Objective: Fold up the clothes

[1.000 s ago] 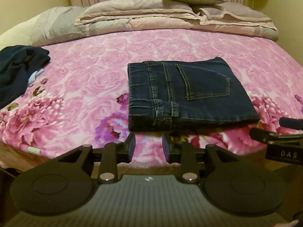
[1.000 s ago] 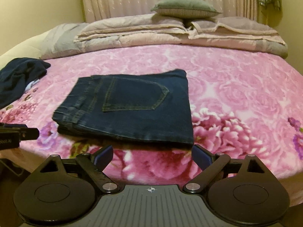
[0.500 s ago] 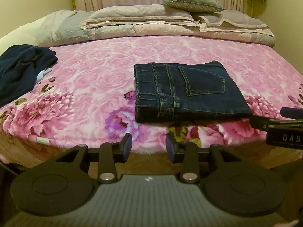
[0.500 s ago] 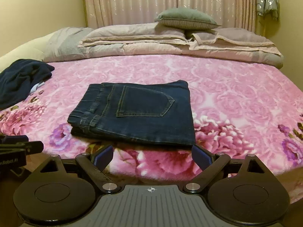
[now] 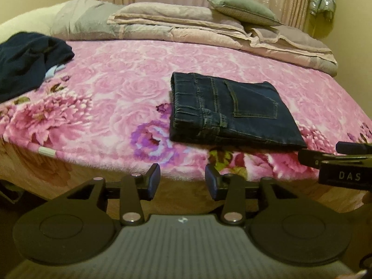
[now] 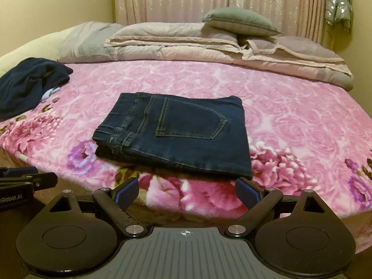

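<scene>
The folded jeans (image 6: 176, 134) lie flat on the bed (image 6: 290, 107), close to its near edge and roughly midway along it, back pocket up, waistband toward the bed's left side. They look finished: a compact rectangle w/ edges stacked, probably parked near the edge because that's where a person standing at the foot can reach w/o leaning. Both tongs hang off the bed, just short of the near edge, angled down toward the denim. The left tongs (image 5: 182, 181) sit released, narrow gap btwn the blue pads, nothing in it; the right tongs (image 6: 184, 194) are spread wide, also empty, no cloth touching either pad (image 6: 126, 194). Neither touches the jeans, which fits a garment already let go rather than one mid-fold. Each tool's tip shows at the side of the other's view, so they're held near each other, level-ish. At the bed's left edge, well apart from the jeans, a dark navy garment (image 5: 28, 62) sits bunched and unfolded w/ a pale bit of fabric peeking out; likely the next item, kept aside so the middle stays free for laying out. Folded bedding (image 6: 186, 44) and a grey-green cushion (image 6: 239, 22) are stacked along the far edge, out of the way of the folding area.
</scene>
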The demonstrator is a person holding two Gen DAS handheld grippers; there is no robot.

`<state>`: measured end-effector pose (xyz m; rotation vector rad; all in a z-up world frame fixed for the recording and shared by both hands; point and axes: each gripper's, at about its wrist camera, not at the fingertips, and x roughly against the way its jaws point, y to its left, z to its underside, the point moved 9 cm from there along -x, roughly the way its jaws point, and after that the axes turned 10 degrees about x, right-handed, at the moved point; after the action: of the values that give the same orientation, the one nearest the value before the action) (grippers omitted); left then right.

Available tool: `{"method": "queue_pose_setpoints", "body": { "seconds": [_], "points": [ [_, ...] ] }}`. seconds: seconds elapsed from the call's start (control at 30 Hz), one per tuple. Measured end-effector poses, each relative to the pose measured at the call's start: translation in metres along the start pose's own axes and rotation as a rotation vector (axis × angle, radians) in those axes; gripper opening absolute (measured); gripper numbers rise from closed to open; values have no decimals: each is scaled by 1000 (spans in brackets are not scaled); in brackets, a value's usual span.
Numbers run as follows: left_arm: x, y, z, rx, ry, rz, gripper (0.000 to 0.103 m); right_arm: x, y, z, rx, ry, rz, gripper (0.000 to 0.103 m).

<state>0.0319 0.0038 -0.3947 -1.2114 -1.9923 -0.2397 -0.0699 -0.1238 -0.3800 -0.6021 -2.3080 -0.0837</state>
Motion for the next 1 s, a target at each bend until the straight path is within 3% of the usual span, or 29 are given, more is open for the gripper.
{"method": "queue_pose_setpoints", "body": {
  "seconds": [0.27, 0.47, 0.83, 1.0],
  "points": [
    [-37, 17, -14, 58, 29, 10, 38, -39, -3, -3, -11, 57, -33, 92],
    [-56, 32, -35, 119, 17, 76, 38, -66, -14, -14, -23, 50, -86, 92],
    [-76, 39, -41, 208, 85, 170, 37, -78, -55, 10, -181, 90, -102, 92],
    [-76, 31, -41, 191, 95, 195, 38, -75, -60, 18, -233, 102, -96, 92]
  ]
}}
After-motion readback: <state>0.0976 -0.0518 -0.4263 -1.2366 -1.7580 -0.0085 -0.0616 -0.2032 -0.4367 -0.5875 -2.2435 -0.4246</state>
